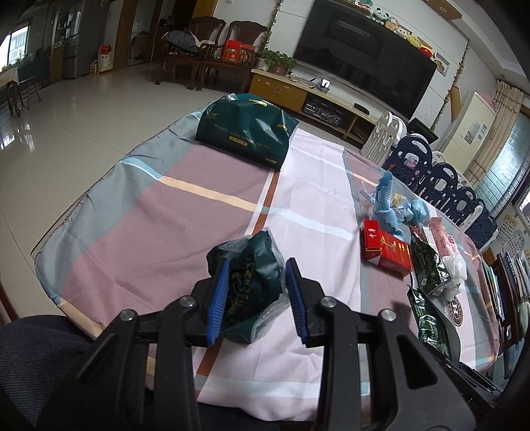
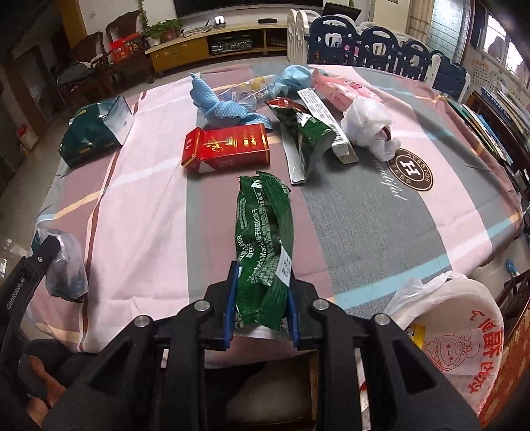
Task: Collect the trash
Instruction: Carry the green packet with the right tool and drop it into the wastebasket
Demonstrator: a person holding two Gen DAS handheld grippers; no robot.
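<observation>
Floor: pale glossy tiles, with window light reflected on them.
Walls: white, with trailing green vines hung beside the screen.
Screen: a large dark television on the wall, with a row of plush toys along its top.
Cabinet: a low yellow-and-wood media unit under the screen, with a potted plant at its end.
Seating: two dark wooden armchairs by the far wall.
Windows: one at far left, another tiled-glass one at right.
Fence: navy and white plastic play panels behind the table.
Table cover: a pink, grey and white striped cloth.
</observation>
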